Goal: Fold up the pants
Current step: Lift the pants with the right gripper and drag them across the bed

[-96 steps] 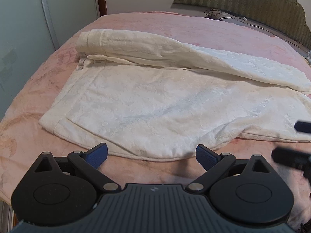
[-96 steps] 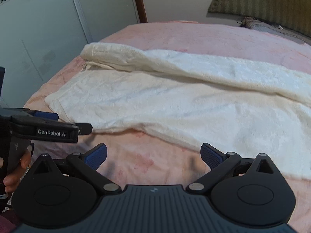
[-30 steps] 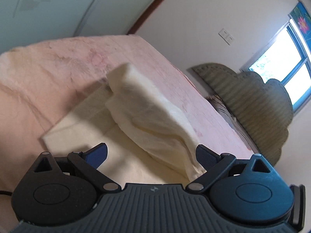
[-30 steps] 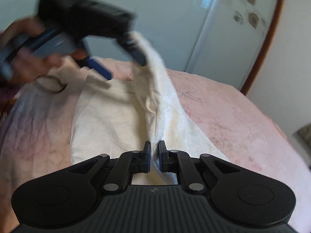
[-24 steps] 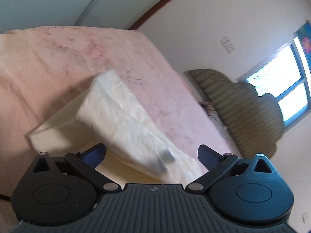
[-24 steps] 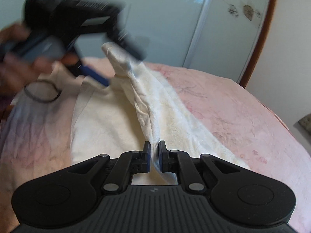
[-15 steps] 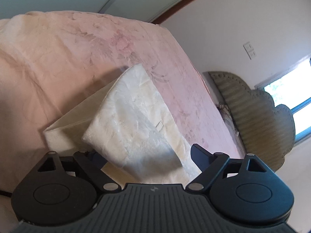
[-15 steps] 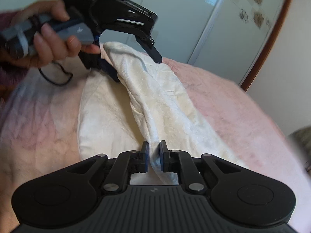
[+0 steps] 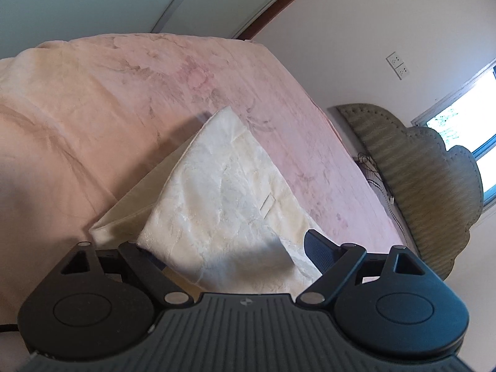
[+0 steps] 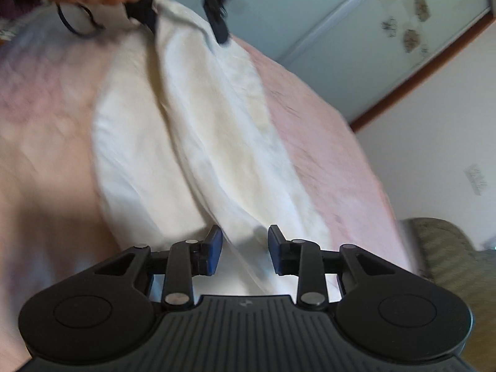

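R gripper (image 10: 245,249) is sitting w/ its blue-padded fingers (image 10: 214,248) narrowly apart, gripping nothing; a ridge of the cream-white textured fabric pants (image 10: 217,130) is running between them. L gripper (image 9: 229,248) is spread wide w/ the folded top layer draped across its gap; whether the hidden L pad is pinching cloth, can't tell. Pants are lying on the pink plush bed cover (image 9: 108,93), one half doubled over the other.

Risk, imo: the top layer is looking loose, so it could slide off and skew the edges. No legible writing or brand; only a small emblem on each gripper body.
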Motion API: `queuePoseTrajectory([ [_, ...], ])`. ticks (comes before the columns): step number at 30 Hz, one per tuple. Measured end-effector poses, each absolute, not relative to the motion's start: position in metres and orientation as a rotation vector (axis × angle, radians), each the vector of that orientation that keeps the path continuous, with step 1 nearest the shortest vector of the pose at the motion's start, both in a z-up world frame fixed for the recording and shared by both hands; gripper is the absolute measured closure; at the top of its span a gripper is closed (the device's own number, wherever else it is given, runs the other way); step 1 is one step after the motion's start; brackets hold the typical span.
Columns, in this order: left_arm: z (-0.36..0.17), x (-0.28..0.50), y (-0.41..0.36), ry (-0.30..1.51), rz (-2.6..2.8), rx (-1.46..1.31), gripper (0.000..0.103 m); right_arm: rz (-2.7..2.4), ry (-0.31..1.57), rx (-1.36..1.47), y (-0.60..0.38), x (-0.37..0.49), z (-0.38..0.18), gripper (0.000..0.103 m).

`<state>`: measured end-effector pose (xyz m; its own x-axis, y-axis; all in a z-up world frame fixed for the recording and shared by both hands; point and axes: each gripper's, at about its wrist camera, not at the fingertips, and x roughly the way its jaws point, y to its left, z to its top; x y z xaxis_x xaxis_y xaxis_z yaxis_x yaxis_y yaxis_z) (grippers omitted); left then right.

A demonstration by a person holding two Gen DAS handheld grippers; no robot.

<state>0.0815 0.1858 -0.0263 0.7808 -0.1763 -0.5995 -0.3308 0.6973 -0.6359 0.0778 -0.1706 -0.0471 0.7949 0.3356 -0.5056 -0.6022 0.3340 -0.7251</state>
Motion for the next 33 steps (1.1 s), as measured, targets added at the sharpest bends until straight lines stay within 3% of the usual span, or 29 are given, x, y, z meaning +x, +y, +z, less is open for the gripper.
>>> queuePoseTrajectory([
  [3,-0.022,0.08,0.182,0.691,0.115,-0.766,0.022,0.532,0.258,-1.152,-0.174,0.078,-0.062,0.091],
  [6,-0.016,0.075,0.176,0.655,0.136,-0.682,0.052,0.55,0.285,-1.089,-0.177,0.072,-0.055,0.096],
  [8,-0.011,0.071,0.174,0.638,0.143,-0.603,0.078,0.584,0.325,-1.006,-0.181,0.068,-0.046,0.096],
  [10,-0.009,0.068,0.173,0.64,0.142,-0.561,0.086,0.631,0.359,-0.91,-0.187,0.063,-0.037,0.097],
  [17,-0.01,0.058,0.184,0.654,0.167,-0.517,0.089,0.762,0.457,-0.72,-0.199,0.037,-0.026,0.097],
  [28,-0.011,0.054,0.192,0.623,0.225,-0.501,0.088,0.81,0.477,-0.683,-0.199,0.02,-0.033,0.097],
  [30,-0.016,0.059,0.188,0.655,0.237,-0.454,0.087,0.802,0.476,-0.692,-0.195,0.021,-0.037,0.097],
  [33,-0.018,0.057,0.183,0.667,0.261,-0.402,0.073,0.778,0.491,-0.665,-0.192,0.028,-0.047,0.097],
])
